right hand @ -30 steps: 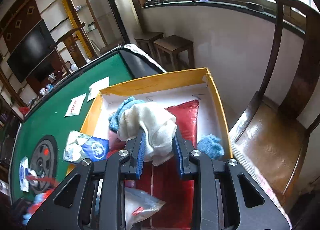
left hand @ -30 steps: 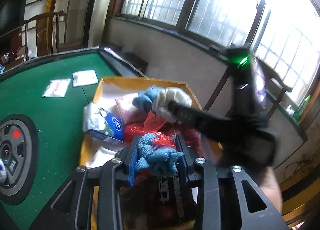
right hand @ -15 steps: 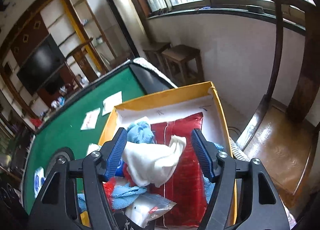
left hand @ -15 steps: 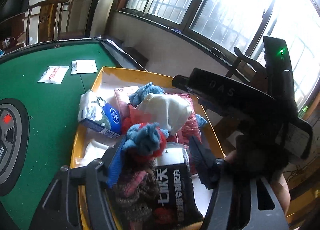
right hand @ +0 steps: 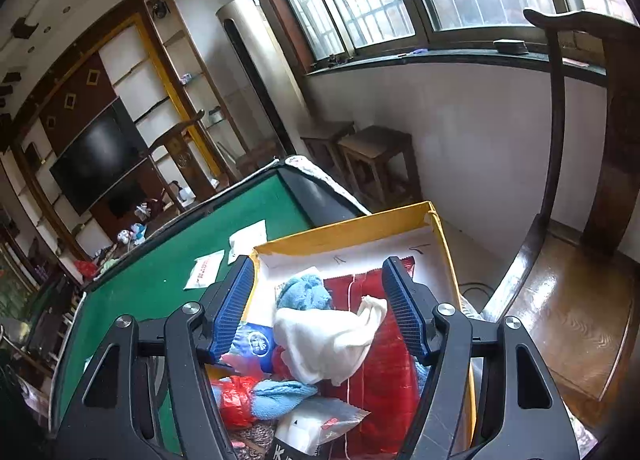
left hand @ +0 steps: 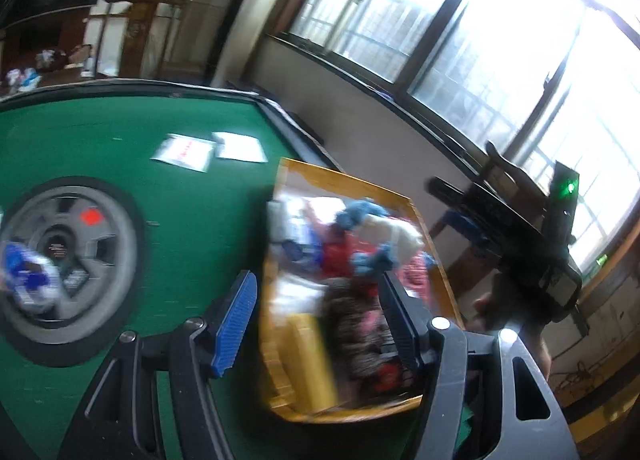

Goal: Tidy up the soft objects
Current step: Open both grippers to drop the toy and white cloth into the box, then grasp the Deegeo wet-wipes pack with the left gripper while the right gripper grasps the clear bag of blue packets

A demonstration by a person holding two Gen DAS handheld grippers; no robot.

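Note:
A yellow cardboard box (right hand: 352,226) sits at the green table's right edge, filled with soft things. A white cloth (right hand: 328,336) lies on top, with a blue cloth (right hand: 304,292) behind it and a red mesh bag (right hand: 380,372) beneath. A light blue knitted piece (right hand: 276,398) lies near the front. My right gripper (right hand: 322,308) is open and empty above the box. My left gripper (left hand: 316,320) is open and empty, above the box's (left hand: 340,180) left wall. The left wrist view is blurred. The right gripper also shows in the left wrist view (left hand: 500,220).
Two white packets (left hand: 184,150) lie on the green felt (left hand: 120,132) behind the box. A round grey hub (left hand: 60,256) is set in the table, with a blue-white packet (left hand: 24,276) on it. A wooden chair (right hand: 568,300) stands right of the box.
Both grippers opened and let go: the right dropped the white cloth, the left the blue knitted piece, into the box. Both then lifted back; the left swung left.

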